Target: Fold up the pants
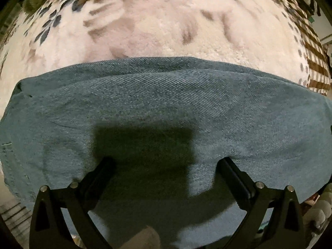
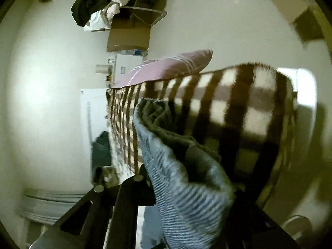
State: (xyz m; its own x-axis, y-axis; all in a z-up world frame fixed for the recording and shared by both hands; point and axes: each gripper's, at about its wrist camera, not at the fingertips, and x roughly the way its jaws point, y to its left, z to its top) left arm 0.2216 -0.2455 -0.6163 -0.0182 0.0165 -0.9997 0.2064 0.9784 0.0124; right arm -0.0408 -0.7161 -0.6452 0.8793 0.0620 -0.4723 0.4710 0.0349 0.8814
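Blue denim pants lie spread flat on a fluffy cream blanket with a leaf print. My left gripper hangs just above the near part of the denim, its two black fingers wide apart with nothing between them, and casts a square shadow on the cloth. In the right wrist view, my right gripper is shut on a bunched fold of the pants, lifted and tilted sideways, with the grey inner side of the fabric showing. Its right finger is hidden by the cloth.
A brown and cream checked blanket edge and a pink striped pillow show on the bed. Behind are a cardboard box, a clothes heap and a white wall. The checked border also shows in the left wrist view.
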